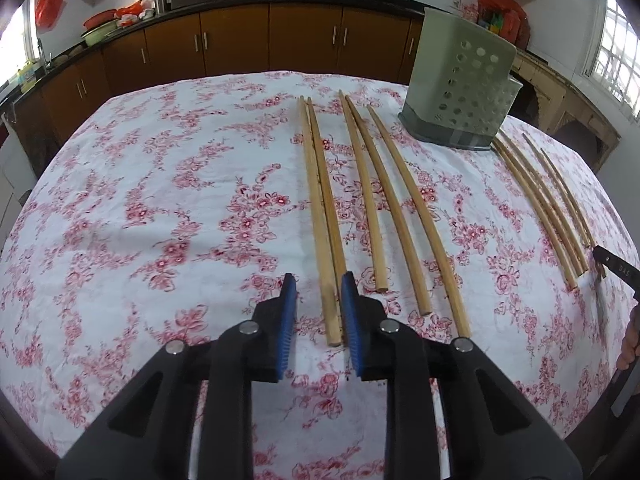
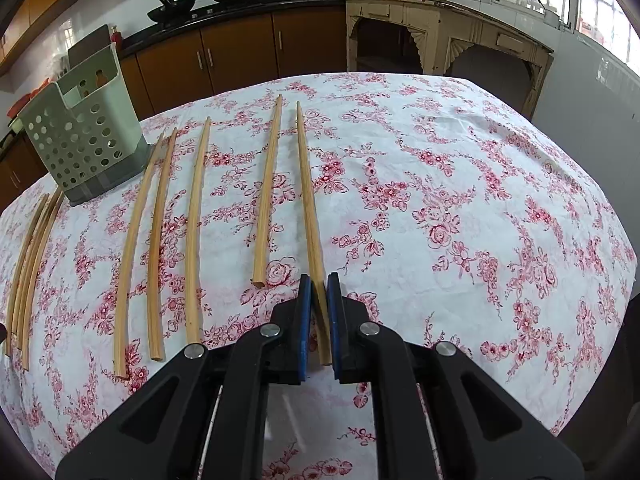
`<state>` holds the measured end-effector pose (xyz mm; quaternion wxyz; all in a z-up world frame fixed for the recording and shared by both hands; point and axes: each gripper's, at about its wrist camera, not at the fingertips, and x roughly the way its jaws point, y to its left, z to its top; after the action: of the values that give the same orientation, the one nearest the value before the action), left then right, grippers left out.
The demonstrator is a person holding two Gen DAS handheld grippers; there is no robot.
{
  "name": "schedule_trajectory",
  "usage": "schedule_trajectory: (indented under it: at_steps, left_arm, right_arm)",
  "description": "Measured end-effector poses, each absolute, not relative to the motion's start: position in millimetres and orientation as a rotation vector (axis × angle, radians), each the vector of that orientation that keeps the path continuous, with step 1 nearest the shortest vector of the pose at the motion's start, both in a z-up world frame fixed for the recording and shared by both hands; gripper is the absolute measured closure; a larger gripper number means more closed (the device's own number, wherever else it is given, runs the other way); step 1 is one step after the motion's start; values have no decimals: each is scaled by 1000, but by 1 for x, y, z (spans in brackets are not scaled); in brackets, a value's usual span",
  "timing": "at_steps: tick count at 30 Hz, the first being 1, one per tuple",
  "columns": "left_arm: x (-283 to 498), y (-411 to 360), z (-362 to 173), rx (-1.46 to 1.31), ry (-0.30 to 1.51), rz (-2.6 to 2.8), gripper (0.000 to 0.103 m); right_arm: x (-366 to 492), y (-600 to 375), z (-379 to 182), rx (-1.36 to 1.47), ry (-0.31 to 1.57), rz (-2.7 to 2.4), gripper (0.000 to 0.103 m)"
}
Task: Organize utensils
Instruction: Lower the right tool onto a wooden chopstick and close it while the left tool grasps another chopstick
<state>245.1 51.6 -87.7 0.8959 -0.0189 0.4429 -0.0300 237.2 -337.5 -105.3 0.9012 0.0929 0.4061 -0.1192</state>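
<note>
We see a surface draped in a white cloth printed with red flowers, filling most of both frames, with brown kitchen cabinets running behind it across the top. Next in size, a pale green perforated utensil holder stands upright on the cloth, at the upper right of the left wrist view and at the upper left of the right wrist view. Long wooden chopsticks lie flat on the cloth in loose rows that run away from us. In the left wrist view a pair of chopsticks lies side by side, touching, at centre; three more fan out just to their right, and a further bundle lies at the right edge below the holder. Our left gripper sits at lower centre, its blue-padded jaws partly drawn in around the near ends of the pair; the right pad looks to be against the wood while a gap remains at the left pad, so we do not count it as a firm hold. In the right wrist view our right gripper is clenched on the near end of a single chopstick, the rightmost one, with another chopstick lying just to its left.
</note>
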Motion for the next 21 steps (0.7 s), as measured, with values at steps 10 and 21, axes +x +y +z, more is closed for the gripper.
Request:
schedule_trajectory:
  at_steps: [10,21]
  left_arm:
    - [259,55,-94,-19,948,-37,88]
    - [276,77,-97,-52,942,-6,94]
  right_arm:
    - [247,-335,-105,181,849,-245,94]
    - [257,-341,-106,202,840,-260,95]
